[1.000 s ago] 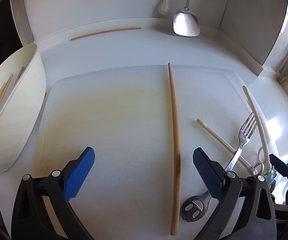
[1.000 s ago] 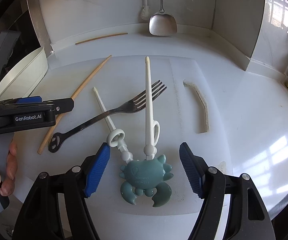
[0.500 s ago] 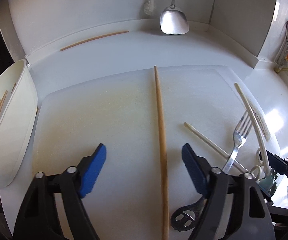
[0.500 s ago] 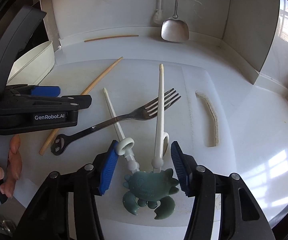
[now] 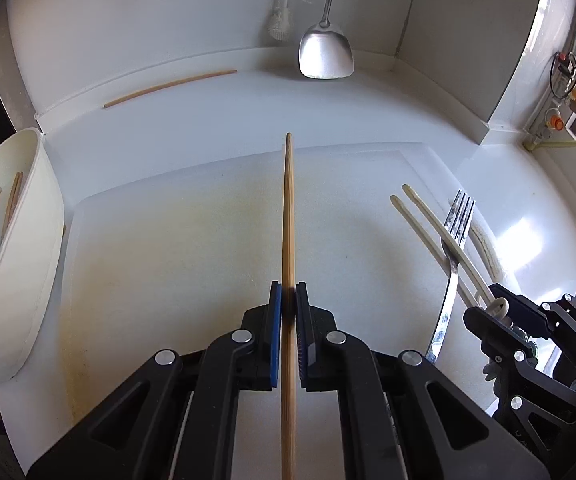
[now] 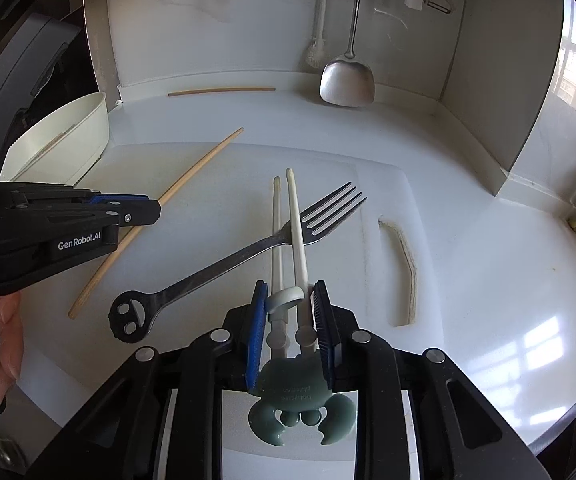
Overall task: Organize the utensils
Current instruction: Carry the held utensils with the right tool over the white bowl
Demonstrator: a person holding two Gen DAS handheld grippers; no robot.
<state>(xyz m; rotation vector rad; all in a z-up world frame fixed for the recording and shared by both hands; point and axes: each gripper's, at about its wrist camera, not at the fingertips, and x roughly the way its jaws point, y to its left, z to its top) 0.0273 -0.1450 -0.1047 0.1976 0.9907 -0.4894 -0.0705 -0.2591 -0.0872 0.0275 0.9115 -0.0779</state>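
Note:
My left gripper (image 5: pixel 288 298) is shut on a long wooden chopstick (image 5: pixel 288 216) that lies on the white cutting board (image 5: pixel 168 240); it also shows in the right wrist view (image 6: pixel 192 176). My right gripper (image 6: pixel 291 294) is shut on the white training chopsticks (image 6: pixel 294 216) with a teal crab-shaped hinge (image 6: pixel 302 404). A metal fork (image 6: pixel 248 252) lies across the board, crossing the training chopsticks. The left gripper shows at the left in the right wrist view (image 6: pixel 144 210).
A white bowl (image 5: pixel 28 264) holding several wooden chopsticks stands at the left. Another wooden chopstick (image 5: pixel 168 88) lies by the back wall. A metal spatula (image 5: pixel 326 56) hangs at the back. The board has a handle slot (image 6: pixel 404 272) at its right.
Both grippers have closed: the left on the wooden chopstick, the right on the training chopsticks, squeezing their two sticks together. Both moved forward over their objects.

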